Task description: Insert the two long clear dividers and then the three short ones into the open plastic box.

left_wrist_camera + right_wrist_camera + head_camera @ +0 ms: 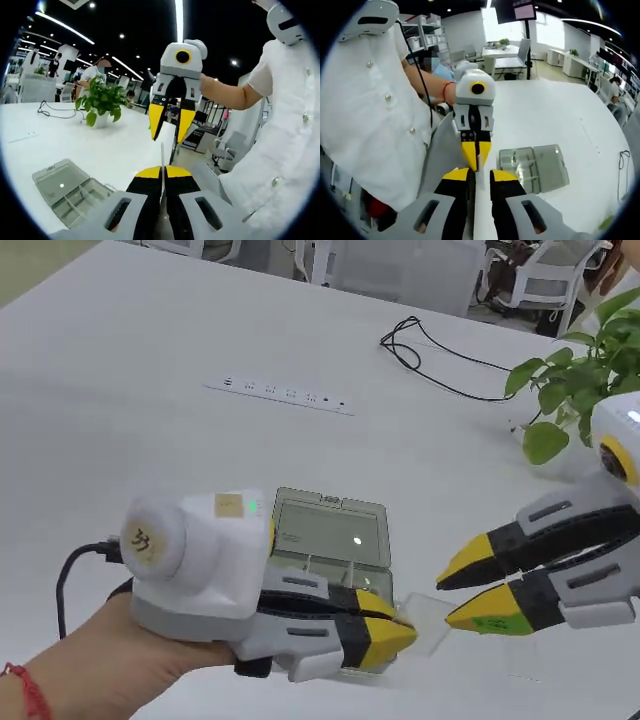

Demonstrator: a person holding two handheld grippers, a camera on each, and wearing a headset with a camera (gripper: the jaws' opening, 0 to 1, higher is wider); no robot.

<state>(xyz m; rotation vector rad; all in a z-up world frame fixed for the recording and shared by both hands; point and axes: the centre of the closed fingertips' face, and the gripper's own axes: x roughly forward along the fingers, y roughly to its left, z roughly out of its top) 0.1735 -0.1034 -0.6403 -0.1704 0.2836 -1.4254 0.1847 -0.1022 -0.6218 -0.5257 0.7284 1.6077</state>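
One clear divider (432,622) was the piece in hand, pinched edge-on between the pressed-together jaws of the left gripper (408,632), its free end sticking out toward the right gripper (447,600). That right gripper faced it nose to nose with its jaws spread, the tips just at the divider's free end; whether they touched the plastic could not be told. Whether this piece was a long or a short one was not clear either. The open plastic box (330,532) lay on the white table (150,360) just behind the left gripper, lid folded back, with thin partition lines showing in its base in the left gripper view, their number uncertain. Farther off lay a power strip (280,395), a black cable (420,350) and a potted plant (575,380). The step looked like a two-handed regrasp before insertion; next, the right jaws would likely need to close squarely on the free end, then carry the divider upright over the box slots.
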